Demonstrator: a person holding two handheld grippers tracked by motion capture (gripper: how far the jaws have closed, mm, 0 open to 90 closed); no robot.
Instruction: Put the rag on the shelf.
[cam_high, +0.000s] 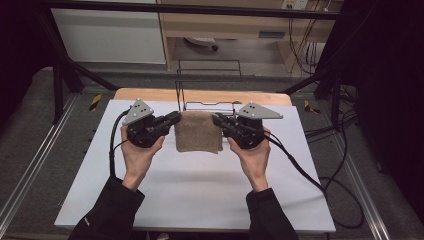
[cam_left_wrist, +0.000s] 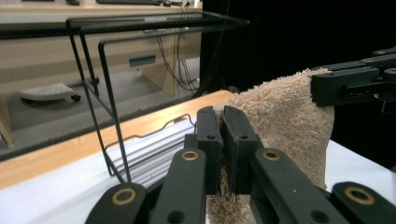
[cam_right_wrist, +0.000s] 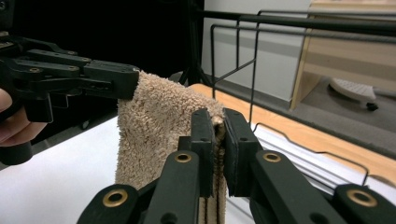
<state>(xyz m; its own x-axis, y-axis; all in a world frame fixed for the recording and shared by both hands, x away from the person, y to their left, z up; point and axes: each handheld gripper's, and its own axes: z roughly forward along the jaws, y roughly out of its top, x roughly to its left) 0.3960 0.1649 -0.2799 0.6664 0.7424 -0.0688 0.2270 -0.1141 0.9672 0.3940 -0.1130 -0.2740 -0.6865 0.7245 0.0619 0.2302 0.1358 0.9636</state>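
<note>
A folded beige terry towel hangs in the air above the white table, stretched between my two grippers. My left gripper is shut on the towel's upper left corner, and my right gripper is shut on its upper right corner. In the left gripper view the jaws pinch the towel edge at my left gripper, with the other gripper's jaws at the far corner. In the right gripper view my right gripper clamps the towel the same way.
A black wire rack stands at the table's far edge, just behind the towel; its thin bars rise close by. A wooden strip borders the table's back. Cables trail off to the right.
</note>
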